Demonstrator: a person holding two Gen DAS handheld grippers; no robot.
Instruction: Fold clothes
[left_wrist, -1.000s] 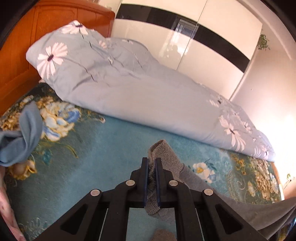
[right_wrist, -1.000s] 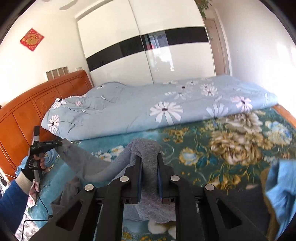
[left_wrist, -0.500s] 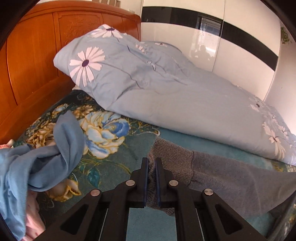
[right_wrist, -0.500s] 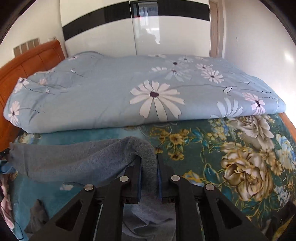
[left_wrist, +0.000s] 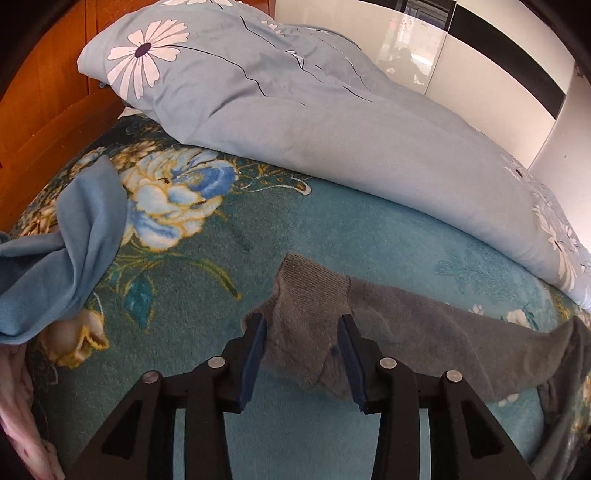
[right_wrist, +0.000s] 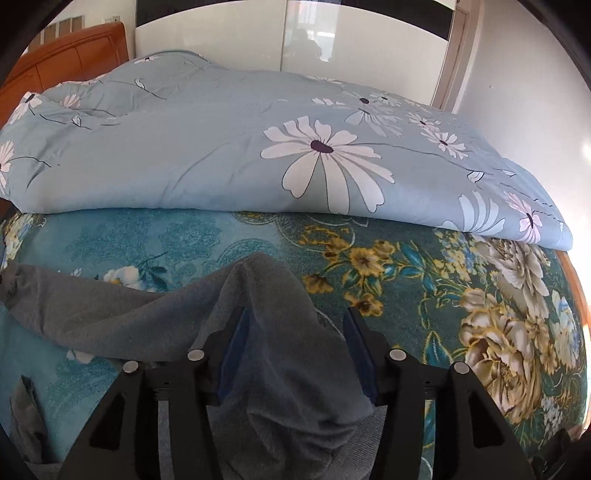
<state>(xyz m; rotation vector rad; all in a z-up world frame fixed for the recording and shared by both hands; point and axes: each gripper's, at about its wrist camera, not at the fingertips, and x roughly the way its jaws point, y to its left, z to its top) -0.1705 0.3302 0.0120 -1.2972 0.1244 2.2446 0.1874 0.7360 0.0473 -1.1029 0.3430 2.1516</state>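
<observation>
Grey garment (left_wrist: 424, 325), one, flat on bedspread (left_wrist: 332, 229); two hand-held grippers, left (left_wrist: 303, 354) and right (right_wrist: 295, 350), both spread.

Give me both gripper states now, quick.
Left gripper: open, straddling the ribbed cuff of the grey garment.
Right gripper: open, grey garment lying loose between its fingers.

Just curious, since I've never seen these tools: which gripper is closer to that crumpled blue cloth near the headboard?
Left. The left gripper is open over the grey garment's cuff, with the blue cloth just to its left. The right gripper's view doesn't show it.
</observation>
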